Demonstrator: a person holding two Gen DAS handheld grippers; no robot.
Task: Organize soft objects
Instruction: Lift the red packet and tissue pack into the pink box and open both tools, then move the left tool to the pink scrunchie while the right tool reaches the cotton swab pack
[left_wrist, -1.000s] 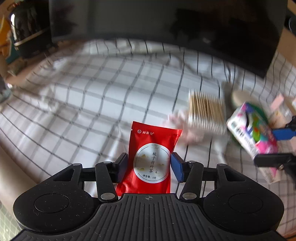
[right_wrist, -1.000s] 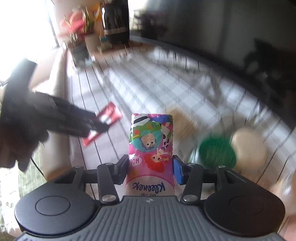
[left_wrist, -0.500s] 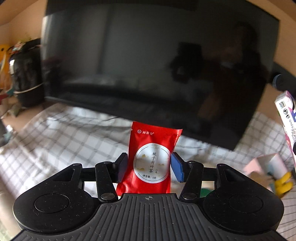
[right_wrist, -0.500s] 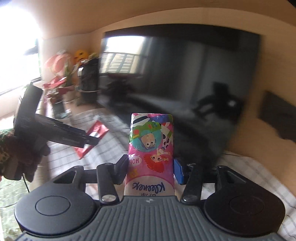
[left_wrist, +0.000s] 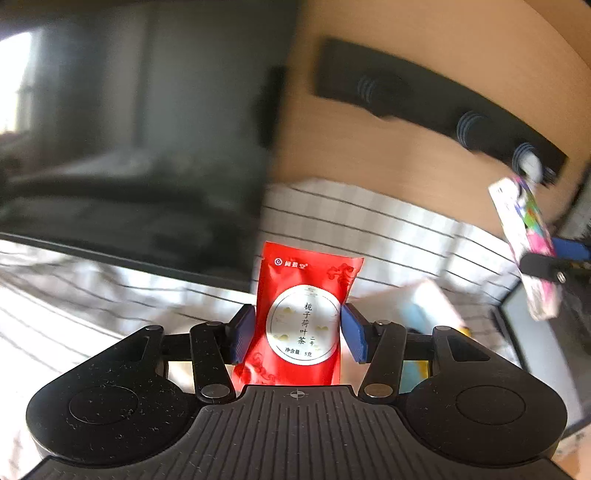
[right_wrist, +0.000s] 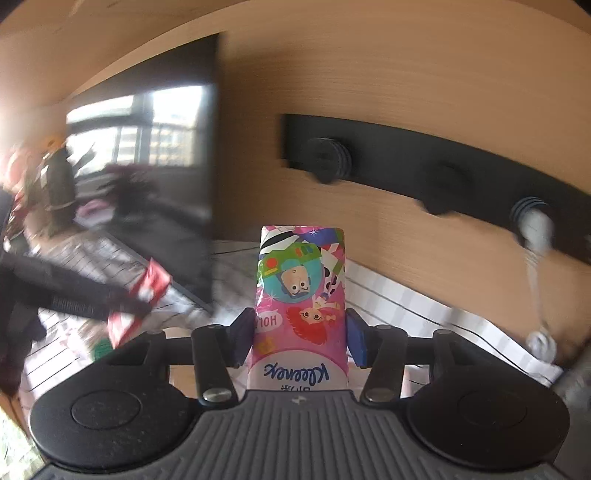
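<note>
A red tea sachet (left_wrist: 301, 317) with a round white label stands upright between the blue pads of my left gripper (left_wrist: 298, 332), which is shut on it. My right gripper (right_wrist: 297, 339) is shut on a pink cartoon-printed tissue pack (right_wrist: 300, 306), also upright. Both are carried in the air above the checked cloth (left_wrist: 369, 229). In the left wrist view the tissue pack (left_wrist: 526, 247) and right gripper show at the right edge. The right wrist view catches the sachet (right_wrist: 142, 302) and left gripper at the left.
A dark screen (left_wrist: 129, 147) stands at the back left on the checked cloth. On the wooden wall (right_wrist: 406, 74) hangs a black hook rail (right_wrist: 424, 166) with a white cord (right_wrist: 535, 266). A dark-rimmed box edge (left_wrist: 532, 343) and a pale blurred object (left_wrist: 421, 302) lie at the right.
Both grippers have lifted off the cloth and swung to the right, each still holding its item. The view went from the cluttered cloth, past the dark screen, to the wooden wall with the hook rail.
</note>
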